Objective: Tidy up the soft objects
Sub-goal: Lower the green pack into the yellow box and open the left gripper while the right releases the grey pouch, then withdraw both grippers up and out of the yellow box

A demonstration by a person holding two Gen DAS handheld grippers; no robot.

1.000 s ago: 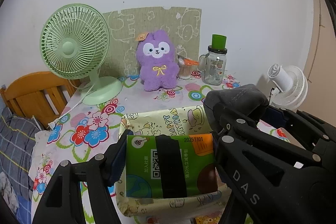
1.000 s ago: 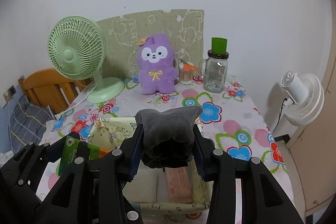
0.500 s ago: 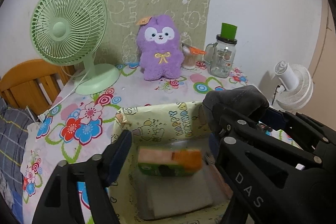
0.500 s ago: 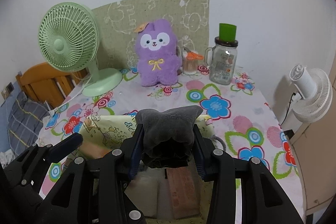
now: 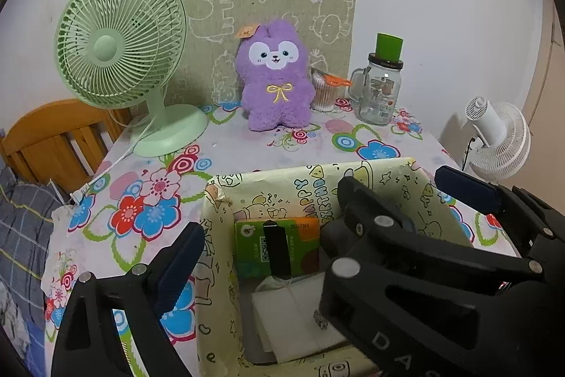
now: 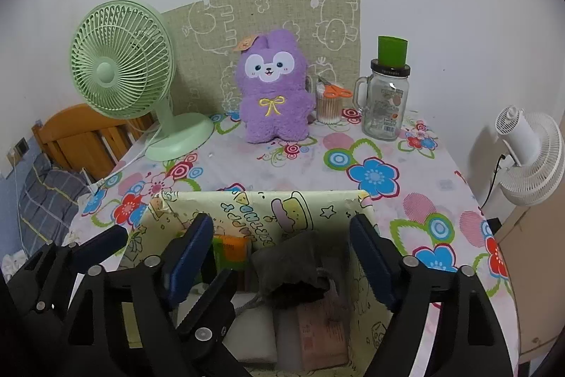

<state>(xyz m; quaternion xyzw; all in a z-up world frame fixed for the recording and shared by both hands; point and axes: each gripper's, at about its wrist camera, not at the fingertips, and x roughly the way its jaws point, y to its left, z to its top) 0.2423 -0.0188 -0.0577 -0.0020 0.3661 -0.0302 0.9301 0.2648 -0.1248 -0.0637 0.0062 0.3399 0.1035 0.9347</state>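
A pale yellow cartoon-print box (image 5: 310, 179) (image 6: 261, 204) stands at the table's near edge. Inside lie a green tissue pack (image 5: 277, 246) (image 6: 229, 251), a white pad (image 5: 293, 317), a pink pack (image 6: 321, 331) and a grey soft pouch (image 6: 296, 271). My left gripper (image 5: 268, 228) is open over the box, with the tissue pack lying below it. My right gripper (image 6: 282, 249) is open above the box, with the grey pouch lying loose between its fingers. A purple plush toy (image 5: 273, 83) (image 6: 272, 87) sits at the back of the table.
A green desk fan (image 5: 120, 52) stands at the back left. A glass jar with a green cup on it (image 5: 381, 87), a cotton-swab tub and orange scissors (image 5: 328, 87) stand at the back right. A white fan (image 5: 498, 136) is off the table's right edge, a wooden chair (image 5: 53, 133) at the left.
The left gripper opened and the green tissue pack dropped into the box. The right gripper opened and the grey pouch now lies in the box. Both grippers have come lower over the box.
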